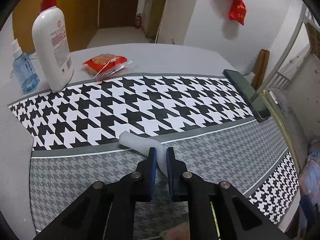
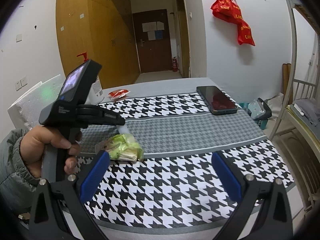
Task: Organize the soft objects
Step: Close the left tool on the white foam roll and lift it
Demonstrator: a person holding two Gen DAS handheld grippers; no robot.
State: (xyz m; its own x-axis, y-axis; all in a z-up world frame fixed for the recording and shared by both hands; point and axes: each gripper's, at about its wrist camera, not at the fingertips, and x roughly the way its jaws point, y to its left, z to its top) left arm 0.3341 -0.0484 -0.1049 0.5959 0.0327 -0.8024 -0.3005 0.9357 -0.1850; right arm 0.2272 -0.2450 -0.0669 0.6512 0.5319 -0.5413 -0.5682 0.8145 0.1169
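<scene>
A soft white foam strip lies bent on the houndstooth mat, and my left gripper is shut on its near end, blue pads pressing both sides. In the right wrist view the same left gripper is held by a person's hand, with the white strip poking out at its tip. A green tissue pack lies just in front of it. My right gripper hovers over the mat with jaws wide open and nothing between them. A red snack packet lies at the far side.
A white pump bottle and a blue spray bottle stand at the far left. A dark phone lies at the mat's right edge. A metal bunk frame stands to the right of the table.
</scene>
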